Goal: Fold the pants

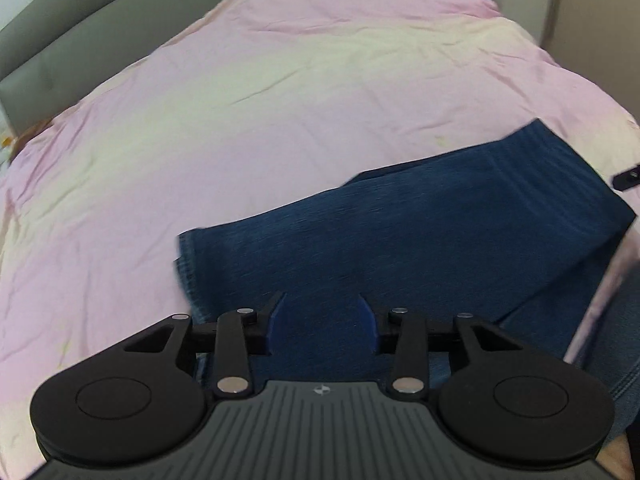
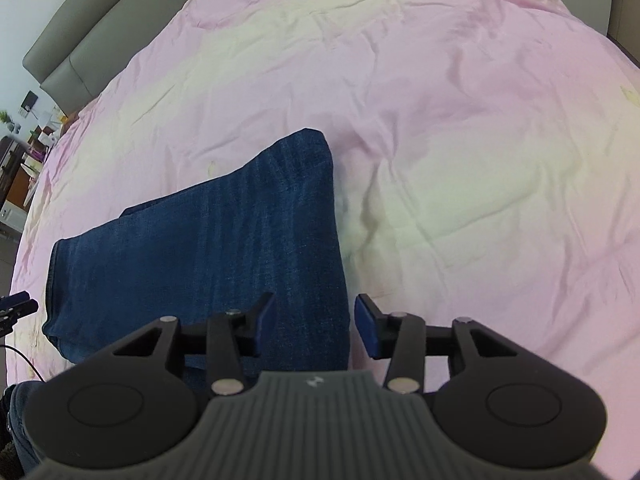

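Denim, dark blue, filled the lower middle of both my wrist views: the jeans [image 1: 420, 232] lay flat on the bed, already doubled into one long band on the pink duvet [image 1: 240, 120]. From the left wrist camera I saw the band run from a stitched hem edge at the lower left up toward the right, where a straight folded edge ended it near the side of the bed. From the right wrist camera the jeans [image 2: 224, 240] ran the other way, with the folded end pointing up toward the middle of the duvet [image 2: 460, 140] and the hem end down at the left.

I had the left gripper [image 1: 323, 322] hovering over the denim with its blue-padded fingers [image 1: 278, 320] spread apart and nothing between them but the cloth lying underneath; I could not tell whether the tips touched it. The right gripper [image 2: 316, 322] was likewise spread wide, its left finger [image 2: 266, 316] above the denim and its right finger over bare duvet, so the long edge of the jeans passed between them. It held nothing.

Beyond the duvet I saw the grey padded headboard [image 2: 96, 40] curving along the top left of both views. A bit of the other gripper showed at the left edge of the right view.
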Action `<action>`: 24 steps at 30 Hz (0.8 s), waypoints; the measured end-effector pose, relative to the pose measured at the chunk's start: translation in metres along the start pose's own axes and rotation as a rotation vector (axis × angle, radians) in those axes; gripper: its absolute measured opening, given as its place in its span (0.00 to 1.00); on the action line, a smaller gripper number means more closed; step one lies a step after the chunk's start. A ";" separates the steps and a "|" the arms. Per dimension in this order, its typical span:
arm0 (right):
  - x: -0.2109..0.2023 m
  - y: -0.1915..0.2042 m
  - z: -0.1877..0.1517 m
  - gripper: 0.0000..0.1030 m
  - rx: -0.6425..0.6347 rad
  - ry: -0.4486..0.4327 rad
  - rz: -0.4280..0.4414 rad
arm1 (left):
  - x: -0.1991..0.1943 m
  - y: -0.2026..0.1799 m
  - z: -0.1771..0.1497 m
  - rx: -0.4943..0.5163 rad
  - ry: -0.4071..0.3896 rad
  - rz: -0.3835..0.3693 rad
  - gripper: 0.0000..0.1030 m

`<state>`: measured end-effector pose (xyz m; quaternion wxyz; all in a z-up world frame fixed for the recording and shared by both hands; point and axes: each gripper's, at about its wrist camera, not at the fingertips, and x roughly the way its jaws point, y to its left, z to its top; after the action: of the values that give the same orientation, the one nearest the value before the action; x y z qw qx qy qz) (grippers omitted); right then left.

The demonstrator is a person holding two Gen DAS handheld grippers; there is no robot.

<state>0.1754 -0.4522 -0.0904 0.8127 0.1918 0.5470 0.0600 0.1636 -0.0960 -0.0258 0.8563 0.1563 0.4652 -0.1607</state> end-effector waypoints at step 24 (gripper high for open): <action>0.084 -0.048 0.025 0.32 0.110 0.080 0.260 | 0.115 -0.135 0.028 0.633 0.145 -0.363 0.40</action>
<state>0.2260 -0.4770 -0.1729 0.7638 0.3026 0.5521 0.1422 0.1875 -0.2441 -0.1246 0.6881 0.3393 0.4721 -0.4342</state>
